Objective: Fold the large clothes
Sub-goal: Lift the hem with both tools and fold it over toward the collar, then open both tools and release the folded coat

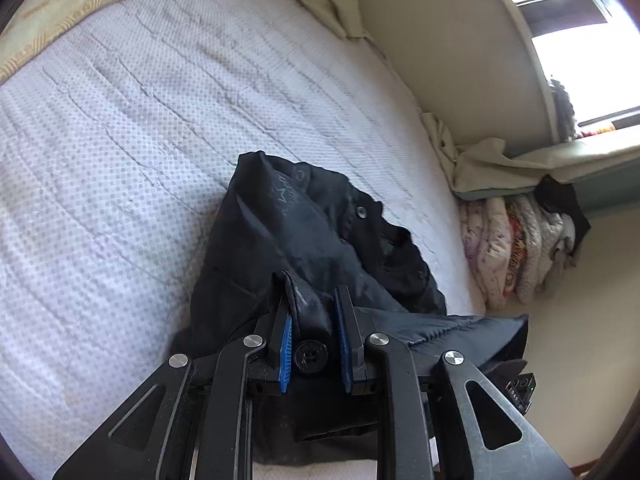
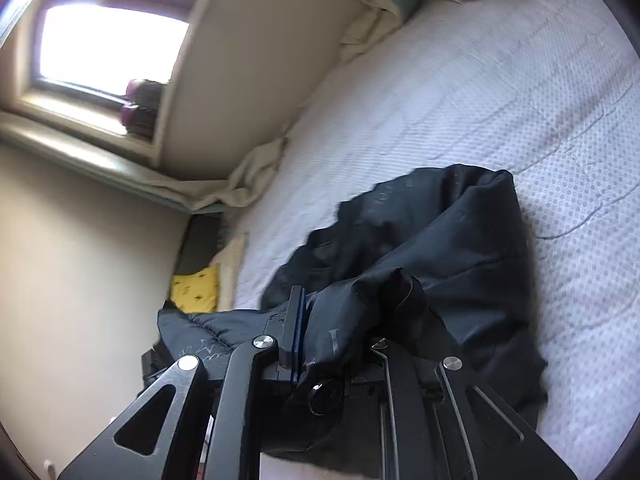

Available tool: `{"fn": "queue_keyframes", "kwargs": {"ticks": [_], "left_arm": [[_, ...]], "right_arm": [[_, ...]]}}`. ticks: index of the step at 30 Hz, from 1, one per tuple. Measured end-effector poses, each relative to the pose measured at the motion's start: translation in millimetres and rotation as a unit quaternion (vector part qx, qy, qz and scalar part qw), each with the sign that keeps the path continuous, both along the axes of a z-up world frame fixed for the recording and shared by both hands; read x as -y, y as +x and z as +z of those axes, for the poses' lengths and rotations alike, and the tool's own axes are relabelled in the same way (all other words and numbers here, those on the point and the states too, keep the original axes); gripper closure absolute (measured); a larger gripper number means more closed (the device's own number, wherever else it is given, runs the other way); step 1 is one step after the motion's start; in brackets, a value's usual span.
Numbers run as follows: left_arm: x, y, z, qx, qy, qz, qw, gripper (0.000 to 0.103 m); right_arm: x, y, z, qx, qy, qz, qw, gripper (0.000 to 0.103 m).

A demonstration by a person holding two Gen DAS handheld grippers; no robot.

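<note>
Left gripper (image 1: 314,322) and right gripper (image 2: 340,336), both clamped on one black jacket (image 1: 304,240).

Left gripper: blue-padded fingers (image 1: 285,356) closed on a folded edge of the garment, a black button (image 1: 311,357) lying between the jaws near their base. Black jacket: quilted, with a snap fastener (image 1: 362,212) and a faint star print; bunched in a heap on the dotted white mattress cover (image 1: 120,140), part of it draped over the bed's near edge. Folded blankets (image 1: 516,256): stacked beside the bed, below the window ledge. Right gripper: one blue pad visible, the far finger hidden by gathered fabric held tight between the two; a second black button (image 2: 326,394) sits at the base. Yellow cloth (image 2: 196,290): at the bed's far corner, by the wall.
</note>
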State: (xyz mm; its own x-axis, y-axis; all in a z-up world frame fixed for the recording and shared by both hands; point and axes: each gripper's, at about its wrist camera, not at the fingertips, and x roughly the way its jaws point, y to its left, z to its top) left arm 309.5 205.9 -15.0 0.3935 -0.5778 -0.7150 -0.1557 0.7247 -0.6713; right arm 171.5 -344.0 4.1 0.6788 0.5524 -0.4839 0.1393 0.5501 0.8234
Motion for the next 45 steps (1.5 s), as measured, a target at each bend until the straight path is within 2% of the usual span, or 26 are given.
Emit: {"fn": "queue_keyframes", "kwargs": {"ticks": [4, 9, 13, 14, 15, 16, 17, 18, 19, 20, 24, 26, 29, 31, 34, 35, 38, 39, 40, 41, 43, 45], "left_arm": [[5, 17, -17, 0.001, -0.003, 0.001, 1.0, 0.076], [2, 25, -23, 0.023, -0.016, 0.024, 0.9993, 0.066], [4, 23, -16, 0.054, 0.006, 0.016, 0.9984, 0.057], [3, 21, -12, 0.063, 0.01, 0.014, 0.9979, 0.051], [0, 19, -7, 0.075, 0.016, 0.016, 0.9969, 0.039], [-2, 16, -3, 0.085, 0.019, 0.019, 0.996, 0.033], [-6, 14, 1, 0.092, 0.023, 0.023, 0.9952, 0.019], [-10, 13, 5, 0.099, 0.026, 0.028, 0.9944, 0.014], [-14, 13, 7, 0.103, 0.032, 0.036, 0.9936, 0.014], [-17, 13, 6, 0.101, 0.038, 0.039, 0.9934, 0.014], [-23, 18, -7, 0.067, 0.054, 0.062, 0.9944, 0.015], [-21, 14, -2, 0.067, 0.056, 0.067, 0.9939, 0.015], [-10, -1, 26, 0.11, 0.102, 0.061, 0.9868, 0.015], [2, -17, 51, 0.154, 0.166, 0.063, 0.972, 0.015], [26, -42, 77, 0.21, 0.237, 0.064, 0.9465, 0.015], [36, -47, 82, 0.222, 0.247, 0.056, 0.9416, 0.014], [87, -57, 80, 0.253, 0.284, -0.013, 0.9248, 0.013], [109, -59, 74, 0.259, 0.306, -0.04, 0.9153, 0.013], [130, -59, 65, 0.26, 0.33, -0.064, 0.9052, 0.013], [145, -58, 57, 0.258, 0.344, -0.082, 0.899, 0.013], [177, -53, 35, 0.244, 0.363, -0.119, 0.8913, 0.013], [194, -52, 19, 0.235, 0.384, -0.135, 0.8826, 0.013]], "right_arm": [[1, 21, -26, -0.027, -0.009, -0.012, 1.0, 0.092], [0, 36, -45, -0.036, -0.026, -0.021, 0.999, 0.088], [7, 38, -60, -0.045, 0.007, -0.038, 0.998, 0.083], [11, 37, -62, -0.044, 0.024, -0.044, 0.998, 0.082], [14, 35, -62, -0.042, 0.039, -0.049, 0.997, 0.078], [16, 34, -61, -0.037, 0.053, -0.052, 0.997, 0.071], [16, 33, -59, -0.03, 0.061, -0.055, 0.996, 0.066], [17, 32, -56, -0.022, 0.067, -0.058, 0.996, 0.059], [18, 30, -52, -0.014, 0.066, -0.059, 0.996, 0.053], [18, 30, -49, -0.01, 0.063, -0.059, 0.996, 0.051], [18, 28, -48, -0.016, 0.058, -0.065, 0.996, 0.05], [19, 26, -44, -0.014, 0.063, -0.067, 0.996, 0.049], [25, 13, -28, 0.011, 0.083, -0.073, 0.994, 0.045], [27, 3, -16, 0.024, 0.076, -0.082, 0.993, 0.045], [26, -14, 10, 0.04, -0.005, -0.111, 0.993, 0.043], [23, -21, 23, 0.049, -0.051, -0.122, 0.99, 0.043], [-8, -25, 54, 0.081, -0.192, -0.103, 0.973, 0.045], [-36, -22, 65, 0.089, -0.283, -0.08, 0.952, 0.052], [-57, -18, 67, 0.092, -0.343, -0.062, 0.933, 0.061], [-79, -14, 66, 0.095, -0.394, -0.043, 0.913, 0.067], [-126, -1, 53, 0.096, -0.471, 0.012, 0.877, 0.09], [-150, 11, 32, 0.082, -0.492, 0.046, 0.865, 0.093]]}}
